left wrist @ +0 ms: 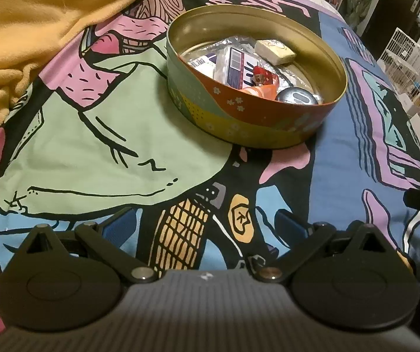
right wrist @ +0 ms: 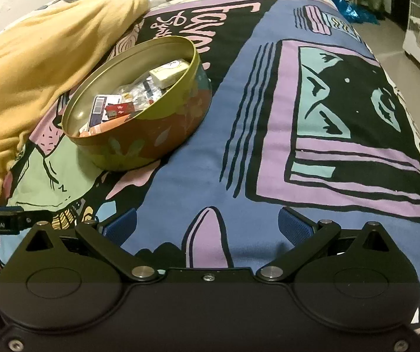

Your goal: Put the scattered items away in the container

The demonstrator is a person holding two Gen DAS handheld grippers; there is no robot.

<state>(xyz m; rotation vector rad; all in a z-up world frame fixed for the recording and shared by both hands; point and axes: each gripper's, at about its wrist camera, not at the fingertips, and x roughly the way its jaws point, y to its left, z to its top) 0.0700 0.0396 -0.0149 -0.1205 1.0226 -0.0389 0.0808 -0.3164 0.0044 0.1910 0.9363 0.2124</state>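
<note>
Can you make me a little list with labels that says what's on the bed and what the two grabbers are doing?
surface: printed bedspread
container: round tin, lid off, standing on the bedspread
inside the tin: cream block, barcode packet, small red item, silver oval thing
beside the tin: yellow blanket
left gripper: open, empty
right gripper: open, empty
loose items on bedspread: none visible

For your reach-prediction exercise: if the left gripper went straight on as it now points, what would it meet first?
Probably the printed bedcover, then the round tin just beyond; the open left gripper looks tilted down, though depth is unclear.
</note>
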